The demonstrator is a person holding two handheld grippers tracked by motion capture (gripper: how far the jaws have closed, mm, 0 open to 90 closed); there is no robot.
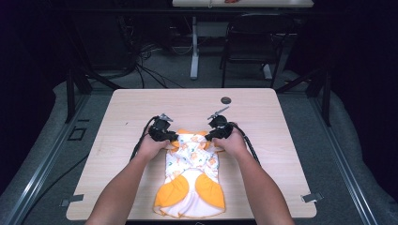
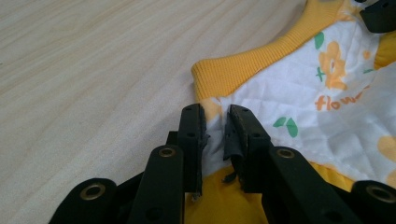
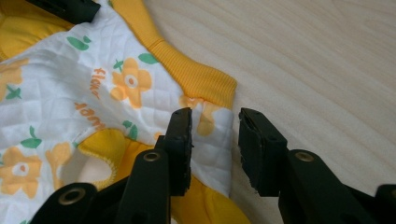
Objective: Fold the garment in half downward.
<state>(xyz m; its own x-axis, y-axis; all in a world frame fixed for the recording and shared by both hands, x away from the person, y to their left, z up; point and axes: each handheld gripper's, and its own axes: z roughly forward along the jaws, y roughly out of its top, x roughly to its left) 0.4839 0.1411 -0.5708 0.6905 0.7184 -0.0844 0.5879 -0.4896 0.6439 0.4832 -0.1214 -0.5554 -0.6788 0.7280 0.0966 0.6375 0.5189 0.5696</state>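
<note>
white orange-flowered garment [image 1: 193, 168], yellow trim

A small quilted white garment [image 1: 192, 173] with orange flower print, orange ribbed cuffs and orange pockets lies flat on the counter [image 1: 141, 108], toward its 6 o'clock edge.

The table [image 1: 141, 103] is evenly lit from above in the high view, while the surrounding room is left dark. Only soft shadows are cast beneath the left gripper [image 2: 215, 122]. Wood grain beyond the right gripper [image 3: 215, 123] is slightly blurred.
</note>
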